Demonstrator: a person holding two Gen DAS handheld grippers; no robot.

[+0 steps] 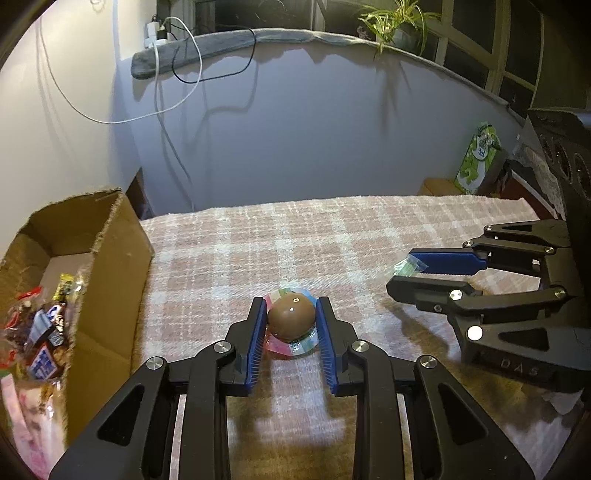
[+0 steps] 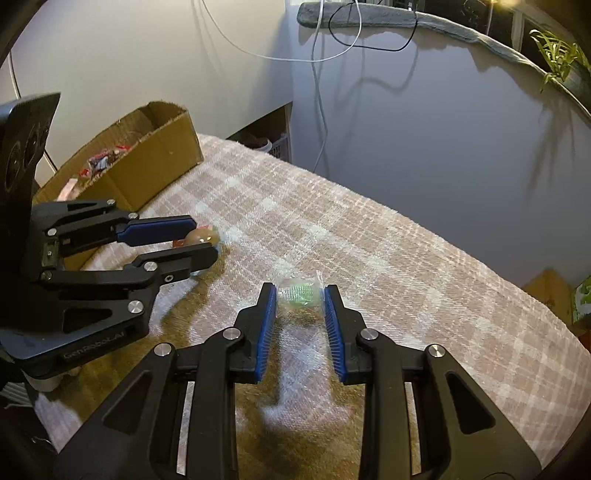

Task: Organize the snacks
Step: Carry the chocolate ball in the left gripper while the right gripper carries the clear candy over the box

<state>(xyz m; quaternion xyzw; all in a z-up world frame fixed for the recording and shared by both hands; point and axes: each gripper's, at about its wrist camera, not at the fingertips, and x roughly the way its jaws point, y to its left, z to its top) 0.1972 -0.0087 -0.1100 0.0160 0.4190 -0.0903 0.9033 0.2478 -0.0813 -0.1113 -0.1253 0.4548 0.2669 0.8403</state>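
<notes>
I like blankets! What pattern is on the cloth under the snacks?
The cloth has a plaid check of pinkish-brown and white squares. It shows best in the right wrist view.

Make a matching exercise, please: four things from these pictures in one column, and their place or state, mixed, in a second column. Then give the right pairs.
Things:
1. brown egg-shaped snack
2. small green-wrapped snack
3. cardboard box
4. potted plant

Places or states:
A. on the ledge above the wall
B. between the pads of the left claw
C. at the cloth's left edge, holding wrapped snacks
D. between the pads of the right claw

Pairs: 1-B, 2-D, 3-C, 4-A
</notes>
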